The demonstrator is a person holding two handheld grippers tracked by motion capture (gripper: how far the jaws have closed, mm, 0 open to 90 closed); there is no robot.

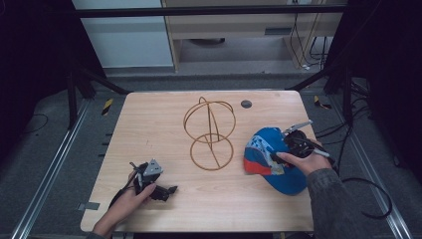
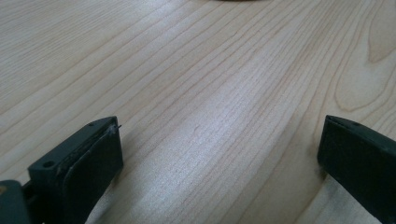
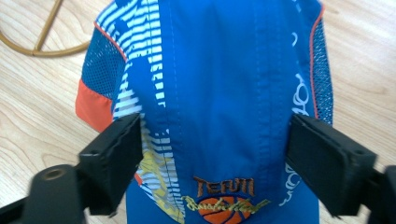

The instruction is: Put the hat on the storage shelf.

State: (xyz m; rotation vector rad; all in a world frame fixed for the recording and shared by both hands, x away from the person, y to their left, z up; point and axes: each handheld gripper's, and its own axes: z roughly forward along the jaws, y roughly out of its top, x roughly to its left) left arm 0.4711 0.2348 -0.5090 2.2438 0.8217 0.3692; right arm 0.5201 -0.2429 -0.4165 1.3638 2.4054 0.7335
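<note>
A blue baseball cap (image 1: 263, 152) with white stripes, orange panels and a basketball logo lies on the right side of the wooden table (image 1: 149, 124). My right gripper (image 1: 281, 152) sits over its crown. In the right gripper view the cap (image 3: 224, 84) lies under and between the jaws of this gripper (image 3: 212, 149), which stand wide apart without pinching the fabric. My left gripper (image 1: 169, 190) rests low at the table's front left, held by a hand. The left gripper view has its jaws (image 2: 219, 149) open over bare wood.
A gold wire stand (image 1: 210, 132), made of rings and a round base, rises at the table's middle, just left of the cap; part of its base ring (image 3: 42, 44) lies beyond the cap. A small dark disc (image 1: 246, 104) sits near the far edge. Cables trail off the right side.
</note>
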